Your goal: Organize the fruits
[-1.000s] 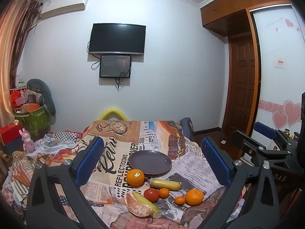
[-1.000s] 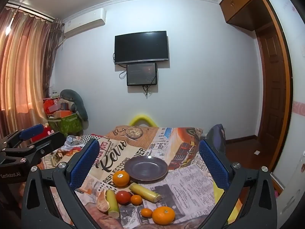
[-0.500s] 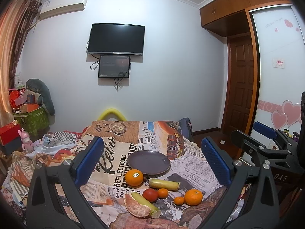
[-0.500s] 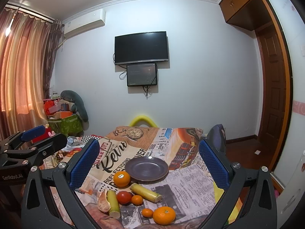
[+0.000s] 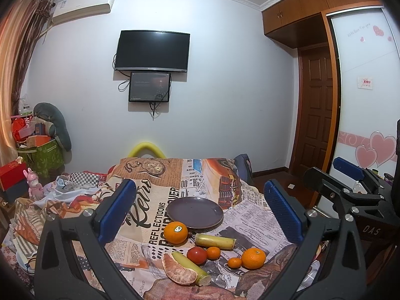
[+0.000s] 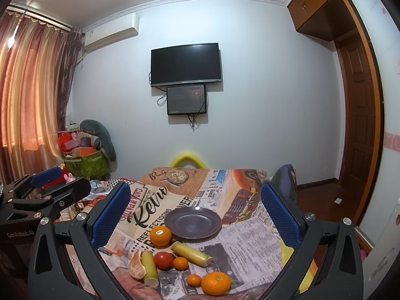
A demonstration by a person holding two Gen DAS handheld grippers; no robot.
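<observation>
Left wrist view: both the left gripper [image 5: 198, 210] and right gripper [image 6: 196, 210] gape wide, holding nothing, above the table's near edge, where a sugarcane piece [image 5: 215, 241] lies crosswise beside the plate [image 5: 195, 212].

Both wrist cameras look forward between open jaws, from above the tabletop's near edge; both share the plate [image 5: 194, 212] [image 6: 192, 222], fruit and far wall; each view catches the other gripper at its side.

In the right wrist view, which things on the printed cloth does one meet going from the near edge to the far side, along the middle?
Large orange without a sticker → red tomato → orange with a white sticker → dark purple round plate.
</observation>
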